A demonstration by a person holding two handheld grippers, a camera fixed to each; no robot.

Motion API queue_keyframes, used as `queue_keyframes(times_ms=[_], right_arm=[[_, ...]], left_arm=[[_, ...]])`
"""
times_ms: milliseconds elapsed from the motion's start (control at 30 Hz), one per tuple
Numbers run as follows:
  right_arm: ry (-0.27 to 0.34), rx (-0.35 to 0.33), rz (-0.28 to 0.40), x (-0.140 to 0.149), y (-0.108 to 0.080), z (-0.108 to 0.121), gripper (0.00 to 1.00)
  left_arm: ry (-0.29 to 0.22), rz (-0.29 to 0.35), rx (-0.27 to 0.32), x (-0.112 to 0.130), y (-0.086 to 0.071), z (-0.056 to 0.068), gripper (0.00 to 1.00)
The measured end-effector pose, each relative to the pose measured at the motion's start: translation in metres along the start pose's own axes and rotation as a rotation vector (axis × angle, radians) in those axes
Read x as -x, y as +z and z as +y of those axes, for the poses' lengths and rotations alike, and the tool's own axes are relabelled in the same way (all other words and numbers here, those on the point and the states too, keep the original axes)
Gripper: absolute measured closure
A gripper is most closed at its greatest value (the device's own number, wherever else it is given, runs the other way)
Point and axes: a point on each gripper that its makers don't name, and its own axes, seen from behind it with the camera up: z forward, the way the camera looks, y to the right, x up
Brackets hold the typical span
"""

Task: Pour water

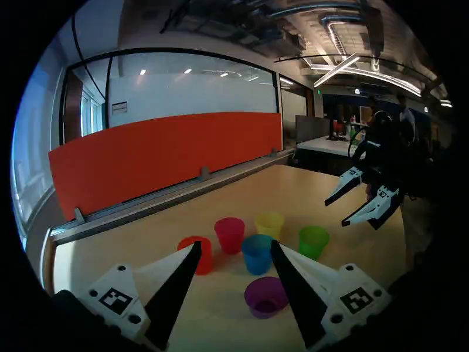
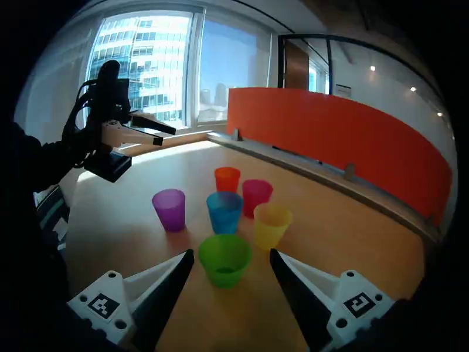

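Daylight pours through the windows (image 2: 170,64) at the upper left of the right gripper view and lays pale glare on the worktop (image 2: 176,161). The cups (image 2: 224,212) cast faint, soft shadows. The left gripper view is dimmer, lit by ceiling strip lights (image 1: 337,69) at upper right. Fisheye distortion bends straight lines near the edges.

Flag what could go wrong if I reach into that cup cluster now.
1. The cups stand close together: a grip closing round the blue cup would likely nudge the pink cup or yellow cup beside it.
2. The green cup sits just ahead of the open right hand-held gripper; pushing past it could topple it.
3. I cannot tell which cups hold water, so any knock may spill.
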Motion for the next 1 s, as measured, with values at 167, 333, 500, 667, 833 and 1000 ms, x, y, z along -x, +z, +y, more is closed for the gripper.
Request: queue_keyframes(times_ms=[167, 333, 500, 667, 833, 1000], right_arm=[[-0.005, -0.007, -0.017, 0.012, 0.007, -0.005, 0.00], [-0.002, -0.010, -0.032, 0.023, 0.013, -0.007, 0.00], [0.001, -0.019, -0.049, 0.032, 0.021, -0.010, 0.00], [0.001, -0.022, -0.062, 0.037, 0.029, -0.010, 0.00], [-0.003, -0.028, -0.070, 0.038, 0.038, -0.012, 0.00], [-0.011, -0.035, -0.081, 0.038, 0.048, -0.013, 0.00]], left_arm=[[-0.004, -0.004, 0.006, 0.004, 0.002, 0.002, 0.13], [-0.006, -0.007, 0.007, 0.006, 0.004, 0.002, 0.13], [-0.004, -0.010, 0.007, 0.007, 0.005, 0.001, 0.13], [-0.003, -0.015, 0.010, 0.010, 0.007, 0.001, 0.13], [-0.002, -0.017, 0.010, 0.011, 0.009, 0.000, 0.13], [-0.004, -0.020, 0.008, 0.013, 0.011, -0.002, 0.13]])
